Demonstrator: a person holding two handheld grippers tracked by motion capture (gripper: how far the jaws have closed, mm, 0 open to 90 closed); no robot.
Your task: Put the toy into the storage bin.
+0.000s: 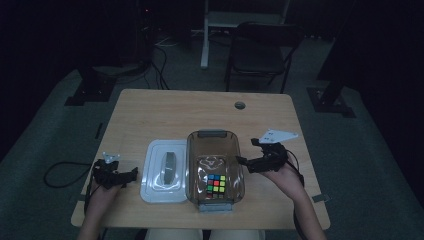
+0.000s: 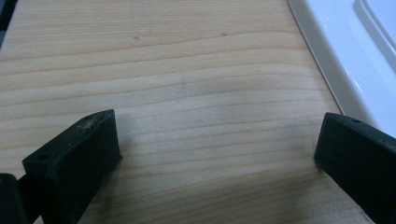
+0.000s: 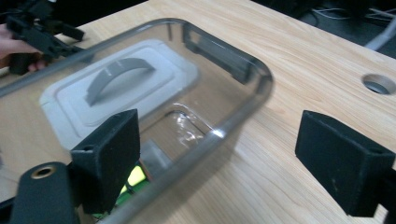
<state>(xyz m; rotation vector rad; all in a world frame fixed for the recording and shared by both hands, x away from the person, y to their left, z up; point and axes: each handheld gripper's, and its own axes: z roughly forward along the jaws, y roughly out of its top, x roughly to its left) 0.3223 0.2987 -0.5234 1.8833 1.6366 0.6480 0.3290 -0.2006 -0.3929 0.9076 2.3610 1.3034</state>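
A clear plastic box (image 1: pixel 192 150) stands at the middle of the wooden table (image 1: pixel 175 107), and a colourful puzzle cube (image 1: pixel 216 184) lies in its near end. Left of the box lies its white lid (image 1: pixel 155 186) with a grey handle. My right gripper (image 1: pixel 239 160) is open beside the box's right wall, nothing between its jaws. In the right gripper view the box rim (image 3: pixel 243 60) passes between the open jaws of that gripper (image 3: pixel 222 140), with the cube (image 3: pixel 133 179) low behind the left jaw. My left gripper (image 1: pixel 134 172) rests open on bare wood just left of the lid (image 2: pixel 355 56).
A round cable hole (image 1: pixel 240 105) is in the table's far side. A dark chair (image 1: pixel 260 50) and a white desk leg stand beyond the table. Cables lie on the floor at the left. The left hand and its gripper (image 3: pixel 42 32) show beyond the lid (image 3: pixel 116 88).
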